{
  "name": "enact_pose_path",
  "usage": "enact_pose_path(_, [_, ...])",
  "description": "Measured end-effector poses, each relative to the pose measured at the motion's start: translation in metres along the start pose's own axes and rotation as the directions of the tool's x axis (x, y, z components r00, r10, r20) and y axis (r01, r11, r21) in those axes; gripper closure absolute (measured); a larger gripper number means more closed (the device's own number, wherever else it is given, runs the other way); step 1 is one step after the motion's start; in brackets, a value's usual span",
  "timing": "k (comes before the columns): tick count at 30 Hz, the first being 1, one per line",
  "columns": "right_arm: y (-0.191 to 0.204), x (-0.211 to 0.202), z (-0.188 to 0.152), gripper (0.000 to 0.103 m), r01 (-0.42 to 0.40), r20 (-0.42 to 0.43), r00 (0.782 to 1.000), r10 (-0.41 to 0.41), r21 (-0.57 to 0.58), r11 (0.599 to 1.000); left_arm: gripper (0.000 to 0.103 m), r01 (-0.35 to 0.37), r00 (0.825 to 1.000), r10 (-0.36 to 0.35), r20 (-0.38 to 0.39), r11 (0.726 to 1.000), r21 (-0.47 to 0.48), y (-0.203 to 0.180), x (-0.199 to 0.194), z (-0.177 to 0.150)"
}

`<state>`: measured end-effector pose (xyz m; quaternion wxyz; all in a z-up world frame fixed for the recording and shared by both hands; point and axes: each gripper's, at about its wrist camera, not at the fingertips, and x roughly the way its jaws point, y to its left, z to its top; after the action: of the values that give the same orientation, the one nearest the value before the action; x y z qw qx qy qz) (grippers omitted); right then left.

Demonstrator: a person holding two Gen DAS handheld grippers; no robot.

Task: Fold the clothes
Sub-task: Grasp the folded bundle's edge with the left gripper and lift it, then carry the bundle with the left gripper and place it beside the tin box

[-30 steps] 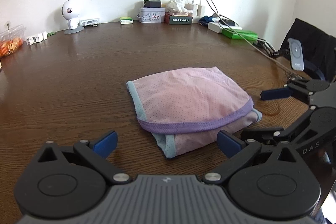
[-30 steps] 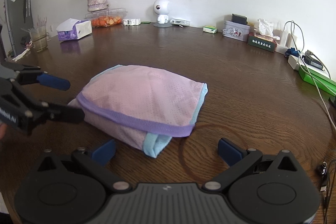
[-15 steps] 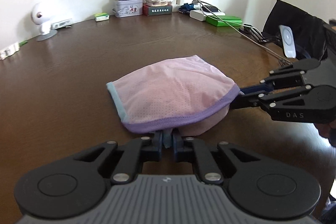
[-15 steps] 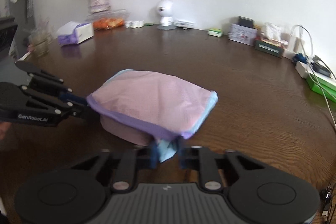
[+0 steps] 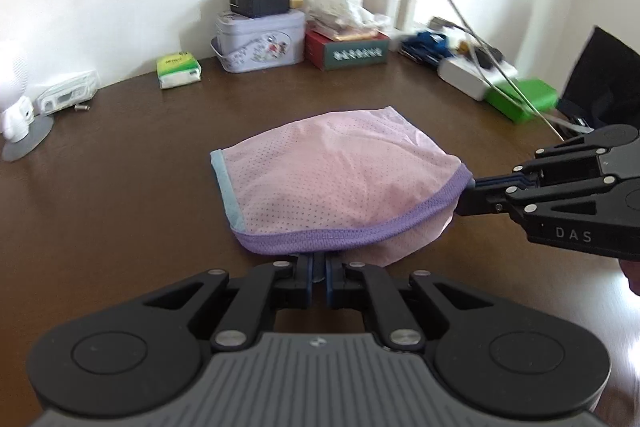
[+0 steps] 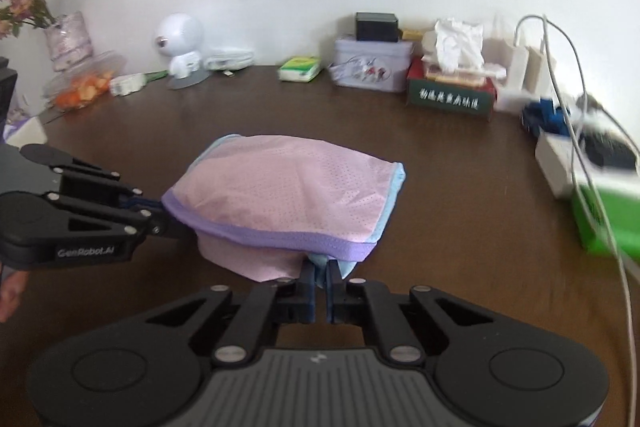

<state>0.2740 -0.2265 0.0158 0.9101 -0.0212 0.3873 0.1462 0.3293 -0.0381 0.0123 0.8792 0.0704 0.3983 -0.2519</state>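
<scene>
With both grippers clamped on it, your folded pink garment point(image 5: 336, 183) hangs just above the brown table point(image 5: 120, 187).
Your left gripper point(image 5: 319, 269) pinches the purple hem at 6 o'clock, jaws nearly together; your right gripper point(image 6: 320, 273) nips the light-blue corner at 6 o'clock. Each gripper's jaws have just closed on cloth, and the bundle bulges toward 12 o'clock.

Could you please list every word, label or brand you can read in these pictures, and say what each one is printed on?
"DAS": on the right gripper, seen in the left wrist view.
"GenRobot.AI": on the left gripper, seen in the right wrist view.
White characters on the green tissue box: too blurred to read.
Print on the green tissue pack: too small to read.
</scene>
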Motion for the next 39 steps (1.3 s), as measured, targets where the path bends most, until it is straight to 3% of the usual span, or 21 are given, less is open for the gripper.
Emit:
enact_pose_path(7, [-0.026, 0.062, 0.065, 0.099, -0.025, 0.012, 1.000, 0.025, -0.003, 1.000, 0.098, -0.021, 1.000, 0.022, 0.001, 0.993, -0.118, 0.051, 0.041, 0.047])
enact_pose_path(11, [-0.030, 0.084, 0.081, 0.099, -0.009, 0.003, 1.000, 0.009, -0.003, 1.000, 0.098, -0.021, 1.000, 0.023, 0.010, 0.985, -0.171, 0.066, 0.047, 0.053])
enact_pose_path(13, [-0.029, 0.086, 0.081, 0.097, 0.014, 0.001, 1.000, -0.014, -0.014, 1.000, 0.091, -0.026, 1.000, 0.027, 0.002, 0.985, -0.169, 0.066, 0.044, 0.052])
enact_pose_path(14, [-0.028, 0.084, 0.080, 0.091, 0.028, 0.001, 1.000, -0.028, -0.012, 1.000, 0.085, -0.034, 0.999, 0.035, 0.002, 0.983, -0.179, 0.066, 0.039, 0.052])
enact_pose_path(15, [-0.029, 0.081, 0.078, 0.076, 0.033, -0.010, 0.999, -0.033, 0.003, 0.999, 0.061, -0.032, 0.999, 0.036, 0.016, 0.980, -0.195, 0.066, 0.029, 0.048])
enact_pose_path(16, [-0.030, 0.076, 0.076, 0.061, 0.039, -0.018, 0.999, -0.039, 0.017, 0.999, 0.045, -0.023, 0.999, 0.031, 0.038, 0.977, -0.210, 0.065, 0.014, 0.041])
enact_pose_path(17, [-0.030, 0.064, 0.071, 0.031, 0.046, -0.010, 0.999, -0.045, 0.032, 0.998, 0.042, -0.019, 0.998, 0.031, 0.052, 0.975, -0.221, 0.062, -0.001, 0.034])
enact_pose_path(18, [-0.030, 0.051, 0.066, 0.022, 0.049, -0.001, 0.999, -0.049, 0.046, 0.998, 0.037, -0.025, 0.998, 0.038, 0.054, 0.974, -0.225, 0.058, -0.017, 0.026])
enact_pose_path(20, [-0.025, 0.016, 0.051, 0.022, 0.029, 0.026, 0.999, -0.031, 0.052, 0.998, 0.024, -0.063, 0.995, 0.078, 0.055, 0.972, -0.227, 0.044, -0.051, 0.003])
enact_pose_path(23, [-0.002, -0.037, 0.014, 0.018, 0.035, 0.041, 0.998, -0.037, 0.038, 0.999, 0.000, -0.109, 0.983, 0.136, 0.119, 0.971, -0.212, 0.010, -0.105, -0.047])
enact_pose_path(25, [0.017, -0.070, -0.015, 0.015, 0.041, 0.053, 0.998, -0.042, 0.018, 0.999, 0.000, -0.144, 0.974, 0.177, 0.142, 0.967, -0.211, -0.014, -0.134, -0.082])
enact_pose_path(28, [0.048, -0.112, -0.064, 0.013, 0.047, 0.074, 0.996, -0.045, -0.021, 0.999, 0.000, -0.180, 0.974, 0.200, 0.104, 0.967, -0.178, -0.048, -0.162, -0.134])
enact_pose_path(32, [0.079, -0.153, -0.128, 0.003, 0.018, 0.086, 0.996, -0.021, 0.036, 0.999, 0.000, -0.217, 0.968, 0.236, 0.081, 0.956, -0.198, -0.085, -0.187, -0.193])
enact_pose_path(36, [0.091, -0.169, -0.177, 0.001, 0.048, 0.037, 0.998, -0.055, 0.157, 0.987, 0.000, -0.194, 0.974, 0.212, 0.083, 0.963, -0.187, -0.108, -0.196, -0.226])
enact_pose_path(39, [0.095, -0.174, -0.197, 0.001, 0.112, 0.029, 0.992, -0.119, 0.189, 0.976, 0.000, -0.267, 0.957, 0.282, 0.072, 0.949, -0.169, -0.117, -0.194, -0.233])
